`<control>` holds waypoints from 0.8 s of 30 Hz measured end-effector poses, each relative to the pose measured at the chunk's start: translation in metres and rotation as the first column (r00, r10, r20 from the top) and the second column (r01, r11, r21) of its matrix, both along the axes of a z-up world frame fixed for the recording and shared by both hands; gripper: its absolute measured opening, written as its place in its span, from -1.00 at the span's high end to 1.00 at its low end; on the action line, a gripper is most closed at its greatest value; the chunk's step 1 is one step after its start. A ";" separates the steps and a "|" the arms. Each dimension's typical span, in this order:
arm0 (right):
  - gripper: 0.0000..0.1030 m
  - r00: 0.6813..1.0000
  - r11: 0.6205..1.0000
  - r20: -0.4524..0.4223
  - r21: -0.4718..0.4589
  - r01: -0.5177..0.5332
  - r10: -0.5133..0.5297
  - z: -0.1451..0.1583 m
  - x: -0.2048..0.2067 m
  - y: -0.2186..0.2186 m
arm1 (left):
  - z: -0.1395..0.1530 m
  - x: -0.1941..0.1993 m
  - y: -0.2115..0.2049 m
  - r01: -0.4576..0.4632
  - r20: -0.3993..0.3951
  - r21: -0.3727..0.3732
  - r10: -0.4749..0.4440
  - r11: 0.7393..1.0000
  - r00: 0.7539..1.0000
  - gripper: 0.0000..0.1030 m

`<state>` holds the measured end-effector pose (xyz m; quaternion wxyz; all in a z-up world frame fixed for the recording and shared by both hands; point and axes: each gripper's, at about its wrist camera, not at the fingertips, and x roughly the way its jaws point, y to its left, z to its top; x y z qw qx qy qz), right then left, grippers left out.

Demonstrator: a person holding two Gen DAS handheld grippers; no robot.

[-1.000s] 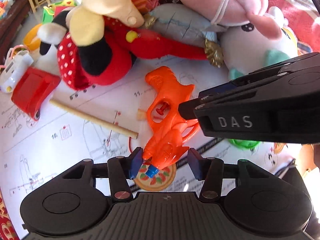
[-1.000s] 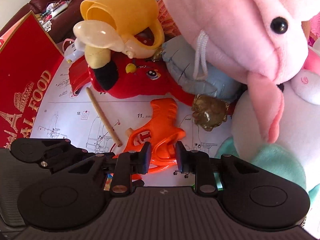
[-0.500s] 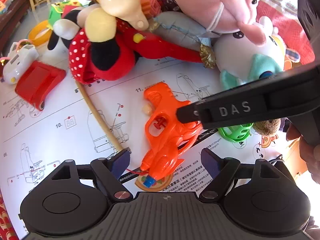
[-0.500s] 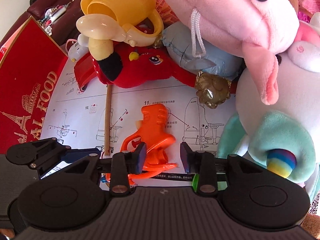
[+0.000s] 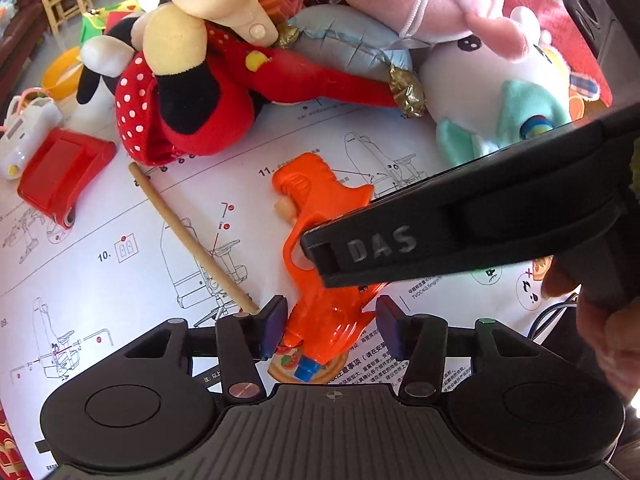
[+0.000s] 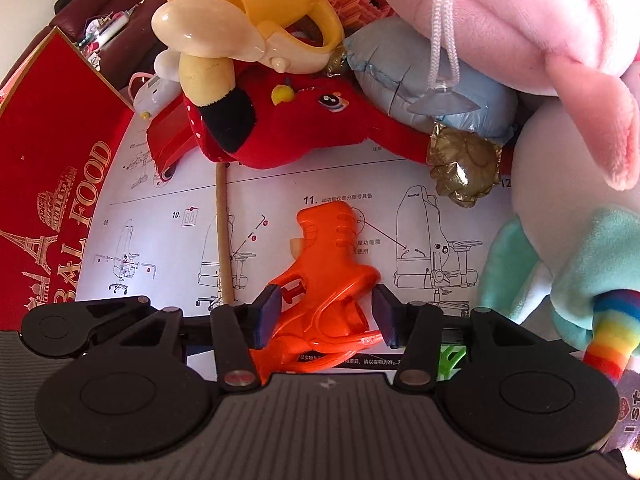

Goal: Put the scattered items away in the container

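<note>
I count one orange water pistol [image 5: 320,216], lying flat on the big sheet of assembly drawings [image 5: 120,280], one wooden stick [image 5: 192,240] beside it, and one small pizza-patterned disc [image 5: 296,368] half under the pistol's muzzle. Behind them is a heap of soft toys: one red one with white dots [image 5: 188,92], one pink one [image 6: 520,12], one white-and-teal one with a rainbow tail [image 6: 592,264]. One red plastic piece [image 5: 60,172] and one red box lettered "FOOD" [image 6: 52,184] sit off to the left.

The right tongs' black body crosses my left view and hides the middle of the pistol; a green thing [image 6: 452,356] under them is too covered to name. I can't pick out the container with certainty.

Left tongs [image 5: 332,330]: jaws have just been closing, now medium-wide around the pistol's muzzle end; the pads look near it, but I can't tell whether they press. Right tongs [image 6: 324,316]: jaws have just been opening, standing either side of the pistol's trigger part, the left pad close against it, the right pad clear.
</note>
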<state>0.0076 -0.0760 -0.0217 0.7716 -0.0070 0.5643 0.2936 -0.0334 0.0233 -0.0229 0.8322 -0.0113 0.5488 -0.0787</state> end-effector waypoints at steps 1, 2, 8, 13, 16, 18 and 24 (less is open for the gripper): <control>0.01 1.000 1.000 0.009 0.000 -0.002 0.002 0.000 -0.001 0.002 | 0.000 0.001 -0.002 0.000 0.003 0.009 0.000 1.000 1.000 -0.30; 0.01 1.000 1.000 0.014 0.003 -0.002 0.002 0.000 -0.002 0.002 | -0.001 0.001 -0.005 -0.001 0.007 0.018 0.001 1.000 1.000 -0.33; 0.03 1.000 1.000 0.016 0.016 0.006 -0.007 -0.001 -0.001 0.001 | -0.003 0.001 -0.015 0.008 0.043 0.085 -0.012 0.996 0.999 -0.18; 0.28 0.999 0.999 -0.003 0.039 0.037 -0.037 0.002 0.000 -0.004 | 0.000 0.001 -0.006 0.007 0.014 0.053 -0.008 0.999 1.000 0.10; 0.39 0.999 0.997 -0.007 0.065 0.037 -0.037 0.010 -0.003 -0.007 | 0.004 -0.001 0.002 -0.021 0.002 0.012 0.021 1.000 1.000 0.11; 0.41 1.000 0.997 0.002 0.075 0.029 -0.029 0.015 -0.005 -0.009 | 0.009 -0.003 0.003 -0.022 0.010 0.005 0.022 1.000 1.000 0.11; 0.56 0.999 0.994 0.012 0.105 0.038 -0.039 0.028 -0.006 -0.013 | 0.018 -0.009 0.005 -0.031 0.040 -0.008 0.031 0.999 0.999 0.11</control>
